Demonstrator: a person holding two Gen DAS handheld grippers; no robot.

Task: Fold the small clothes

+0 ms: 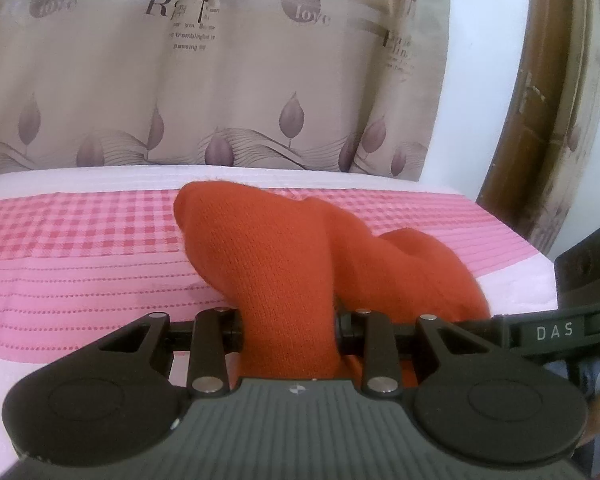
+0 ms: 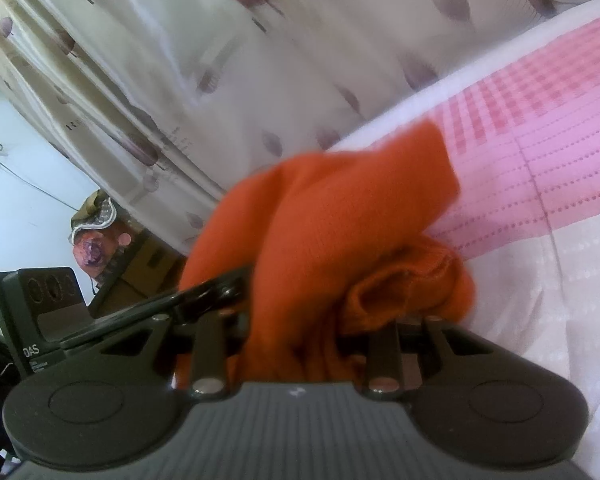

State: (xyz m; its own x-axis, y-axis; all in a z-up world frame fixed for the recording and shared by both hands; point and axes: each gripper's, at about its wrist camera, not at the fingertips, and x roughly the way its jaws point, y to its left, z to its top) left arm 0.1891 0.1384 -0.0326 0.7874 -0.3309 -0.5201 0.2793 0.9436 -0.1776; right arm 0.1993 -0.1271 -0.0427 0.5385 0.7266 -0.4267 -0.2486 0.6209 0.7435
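- Left gripper [image 1: 289, 330]: seen in the left wrist view at 6 o'clock, its two fingers pressed in on a neck of the orange knit garment [image 1: 284, 264]; the cloth fills the whole gap between them.
- Garment, left wrist view: from the pinch it rises toward 12 o'clock as a rounded lobe, its tip at about 11 o'clock from the fingers. A second fold bulges toward 2 o'clock and passes behind the finger on that side.
- Bedspread [image 1: 80, 248]: pink checked and dotted bands with white borders, lying under the garment. At 12 o'clock behind it hangs a beige curtain [image 1: 220, 80] printed with leaves and lettering.
- Right gripper [image 2: 292, 332]: in the right wrist view its fingers likewise clamp a bunched waist of the same garment [image 2: 340, 208]; this view is tilted and blurred.
- Garment, right wrist view: the main mass spreads from the pinch toward 12 and 1 o'clock over the bedspread [image 2: 540, 152]; a crumpled hem or opening sits just above the finger at 3 o'clock.
- The left gripper's body [image 2: 40, 300], marked "DAS", shows at 9 o'clock, with one dark finger [image 2: 216, 292] reaching into the cloth just beside the right gripper's own.
- The right gripper's body [image 1: 580, 300] appears at 3 o'clock in the left wrist view.
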